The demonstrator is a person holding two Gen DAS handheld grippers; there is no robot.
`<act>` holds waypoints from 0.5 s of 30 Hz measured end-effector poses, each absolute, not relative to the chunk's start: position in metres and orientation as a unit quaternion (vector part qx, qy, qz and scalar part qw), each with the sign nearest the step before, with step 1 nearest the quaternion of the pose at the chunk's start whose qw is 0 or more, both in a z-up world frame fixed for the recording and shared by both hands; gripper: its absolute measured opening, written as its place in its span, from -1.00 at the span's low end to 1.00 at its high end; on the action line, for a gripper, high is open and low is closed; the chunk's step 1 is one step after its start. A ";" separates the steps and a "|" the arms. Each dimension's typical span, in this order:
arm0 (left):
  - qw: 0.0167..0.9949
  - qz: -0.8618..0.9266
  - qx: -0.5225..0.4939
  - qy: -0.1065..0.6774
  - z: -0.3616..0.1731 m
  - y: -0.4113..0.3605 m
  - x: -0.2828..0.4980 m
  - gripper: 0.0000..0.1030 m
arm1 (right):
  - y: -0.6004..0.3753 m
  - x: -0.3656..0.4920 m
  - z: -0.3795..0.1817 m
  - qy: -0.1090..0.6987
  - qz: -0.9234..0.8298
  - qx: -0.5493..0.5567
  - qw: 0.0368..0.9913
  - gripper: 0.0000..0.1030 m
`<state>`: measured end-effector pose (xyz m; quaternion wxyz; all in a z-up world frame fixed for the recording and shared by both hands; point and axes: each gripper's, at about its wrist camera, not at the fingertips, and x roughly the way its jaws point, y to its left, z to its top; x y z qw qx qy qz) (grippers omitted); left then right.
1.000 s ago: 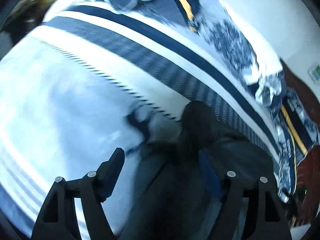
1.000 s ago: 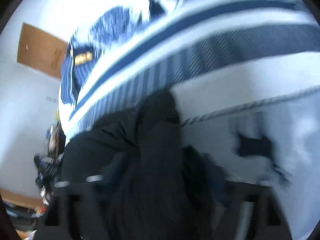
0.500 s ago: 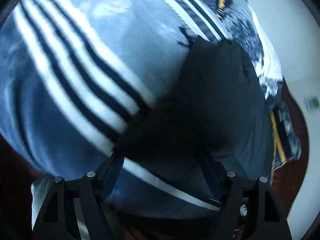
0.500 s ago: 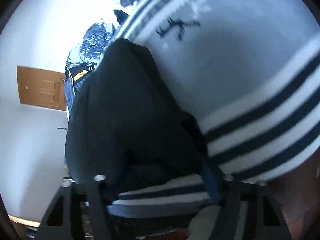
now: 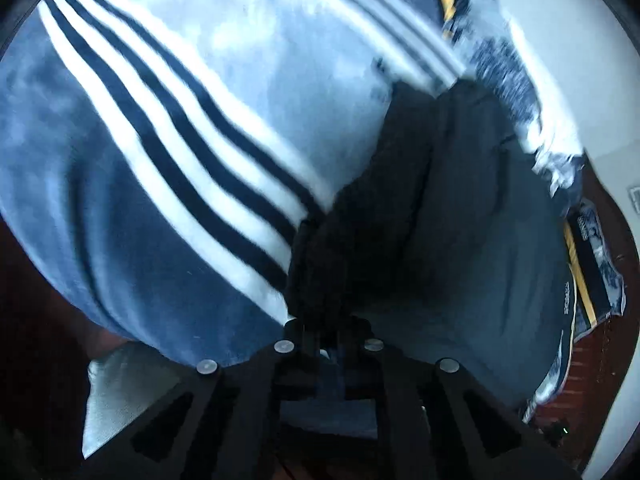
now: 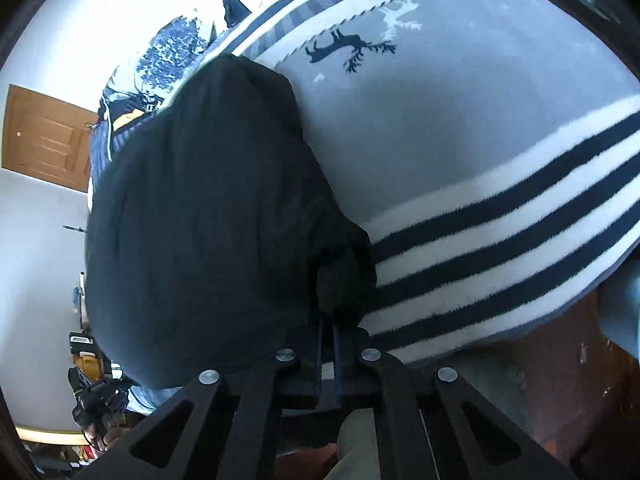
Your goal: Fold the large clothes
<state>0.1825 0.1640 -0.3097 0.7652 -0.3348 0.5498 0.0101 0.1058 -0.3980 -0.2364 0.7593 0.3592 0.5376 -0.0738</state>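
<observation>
With both jaws just closed, the left gripper (image 5: 327, 332) and right gripper (image 6: 327, 336) each pinching the dark garment (image 6: 208, 220) at bottom centre, we risk a thin edge-hold slipping free over the striped blanket (image 6: 500, 208).

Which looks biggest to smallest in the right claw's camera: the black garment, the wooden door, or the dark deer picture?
1. Black garment, though it lies nearest the camera.
2. Wooden door, far off, so its real size is unsure.
3. Dark deer picture on the striped blanket.

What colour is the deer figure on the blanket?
Dark navy deer figure on the pale blue blanket; clearest in the right wrist view.
</observation>
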 end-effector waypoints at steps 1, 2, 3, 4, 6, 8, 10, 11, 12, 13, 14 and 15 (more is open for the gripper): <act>0.783 0.023 -0.314 0.537 -0.297 0.163 0.179 -0.61 | -0.397 0.102 -0.229 0.531 -0.081 0.357 0.764 -0.82; 0.801 0.041 -0.284 0.525 -0.282 0.161 0.178 -0.35 | -0.397 0.098 -0.218 0.522 -0.091 0.351 0.772 -0.81; 0.817 0.057 -0.259 0.512 -0.271 0.158 0.177 -0.19 | -0.396 0.096 -0.206 0.515 -0.102 0.340 0.780 -0.81; 0.835 0.080 -0.226 0.496 -0.257 0.152 0.178 0.10 | -0.394 0.095 -0.192 0.507 -0.115 0.319 0.793 -0.73; 0.868 0.101 -0.170 0.455 -0.224 0.137 0.181 0.37 | -0.387 0.099 -0.161 0.486 -0.134 0.266 0.821 -0.29; 0.890 0.090 -0.138 0.425 -0.201 0.118 0.191 0.62 | -0.375 0.104 -0.132 0.455 -0.148 0.218 0.851 0.59; 0.900 0.068 -0.101 0.418 -0.191 0.085 0.214 0.68 | -0.349 0.121 -0.108 0.427 -0.116 0.185 0.877 0.59; 0.902 0.058 -0.083 0.420 -0.193 0.071 0.229 0.68 | -0.339 0.137 -0.106 0.430 -0.090 0.183 0.880 0.59; 0.903 0.055 -0.067 0.421 -0.199 0.052 0.248 0.68 | -0.325 0.154 -0.107 0.429 -0.066 0.179 0.883 0.59; 0.902 0.055 -0.055 0.424 -0.204 0.048 0.255 0.68 | -0.310 0.172 -0.111 0.429 -0.049 0.167 0.886 0.59; 0.897 0.063 -0.038 0.435 -0.216 0.036 0.277 0.68 | -0.299 0.185 -0.117 0.433 -0.039 0.157 0.887 0.59; 0.894 0.062 -0.031 0.444 -0.220 0.038 0.284 0.68 | -0.286 0.203 -0.127 0.442 -0.023 0.145 0.885 0.59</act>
